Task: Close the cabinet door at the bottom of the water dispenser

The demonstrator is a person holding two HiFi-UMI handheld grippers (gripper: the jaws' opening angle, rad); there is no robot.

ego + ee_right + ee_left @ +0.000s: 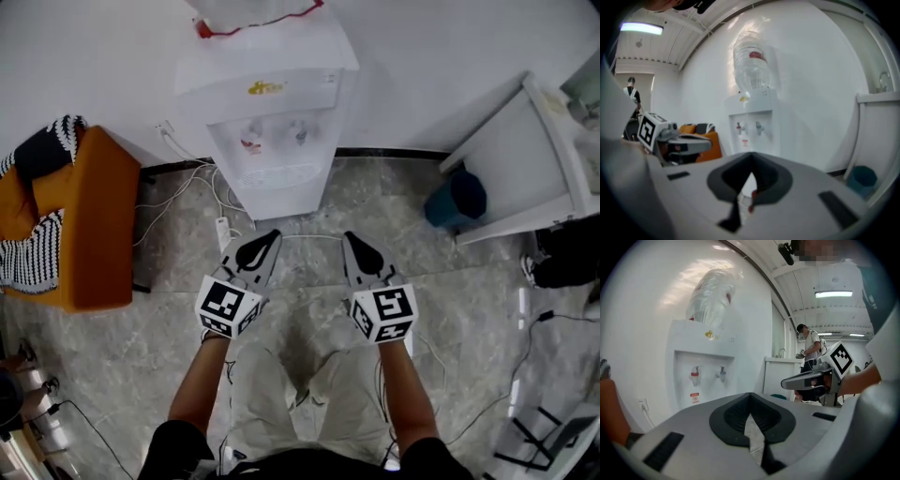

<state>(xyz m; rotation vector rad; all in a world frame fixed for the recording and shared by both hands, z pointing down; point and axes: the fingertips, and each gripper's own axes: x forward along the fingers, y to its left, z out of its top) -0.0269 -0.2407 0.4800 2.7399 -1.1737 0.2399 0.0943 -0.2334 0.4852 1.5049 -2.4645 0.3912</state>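
Two hand-held grippers, left (274,237) and right (350,237), jaws together, empty | one water dispenser (267,89) | two taps (251,145)

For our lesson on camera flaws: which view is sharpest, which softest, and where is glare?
Head view: sharpest, evenly lit. Right gripper view: softest, blurred throughout. Left gripper view: glare on the water bottle, and the ceiling lines are bowed.

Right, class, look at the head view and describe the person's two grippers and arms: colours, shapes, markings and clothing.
The left gripper and right gripper match: light grey bodies narrowing to black pointed jaws, each carrying a white cube with black square markers. The person wears short black sleeves and beige trousers.
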